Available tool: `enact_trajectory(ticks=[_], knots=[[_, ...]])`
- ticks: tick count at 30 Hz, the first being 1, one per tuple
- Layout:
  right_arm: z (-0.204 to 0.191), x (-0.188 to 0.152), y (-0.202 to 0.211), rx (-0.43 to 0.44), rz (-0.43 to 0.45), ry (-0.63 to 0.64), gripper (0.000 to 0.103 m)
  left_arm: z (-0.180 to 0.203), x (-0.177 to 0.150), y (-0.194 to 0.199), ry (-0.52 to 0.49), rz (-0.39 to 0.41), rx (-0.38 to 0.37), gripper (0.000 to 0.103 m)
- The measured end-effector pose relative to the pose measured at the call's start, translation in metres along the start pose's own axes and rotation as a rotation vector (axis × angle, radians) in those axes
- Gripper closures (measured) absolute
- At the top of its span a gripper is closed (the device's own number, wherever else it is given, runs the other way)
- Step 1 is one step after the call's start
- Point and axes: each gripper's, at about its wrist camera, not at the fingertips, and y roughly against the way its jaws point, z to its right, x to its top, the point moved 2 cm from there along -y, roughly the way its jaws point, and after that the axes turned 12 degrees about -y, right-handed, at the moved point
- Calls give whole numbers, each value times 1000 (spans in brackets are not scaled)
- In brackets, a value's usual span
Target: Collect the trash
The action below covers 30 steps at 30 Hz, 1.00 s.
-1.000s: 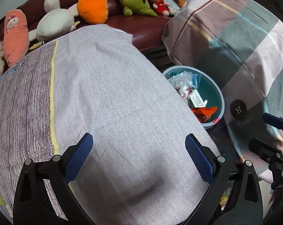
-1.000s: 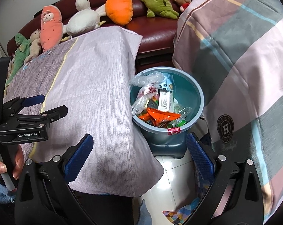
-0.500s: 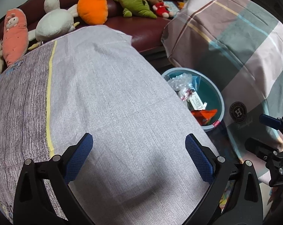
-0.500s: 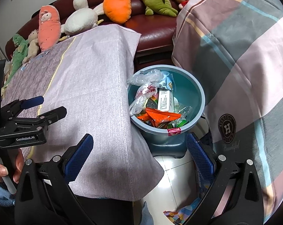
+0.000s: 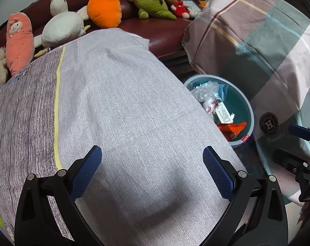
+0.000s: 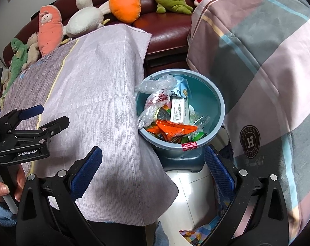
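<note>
A blue-green trash bin stands on the floor between the cloth-covered table and a plaid-draped piece of furniture. It holds several wrappers: clear plastic bags, a white packet and an orange wrapper. In the left wrist view the bin shows at right, partly hidden by the table edge. My right gripper hangs open and empty just in front of the bin. Over the bare tablecloth my left gripper is open and empty. It also shows in the right wrist view, the left gripper at far left.
A dark red sofa at the back carries several plush toys, among them an orange carrot and a white duck. A colourful wrapper lies on the pale tiled floor below the bin. A hand holds the left gripper's handle.
Both grippers have shifted only slightly; the views drift a little, with the table and bin sliding down and left in the frame. Both stay open and empty.
</note>
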Motion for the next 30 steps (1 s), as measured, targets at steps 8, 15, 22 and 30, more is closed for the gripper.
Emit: enact_trajectory(ticks=[8, 15, 22, 30], knots=[[-2, 9, -4, -2, -8, -3, 8, -2, 7, -3, -7, -3, 9, 4], [-4, 12, -3, -1, -11, -5, 8, -5, 13, -5, -9, -8, 17, 4], [-5, 16, -4, -4, -18, -6, 8, -7, 17, -7, -10, -15, 20, 4], [-3, 19, -6, -5, -18, -10, 8, -8, 20, -10, -11, -21, 23, 4]])
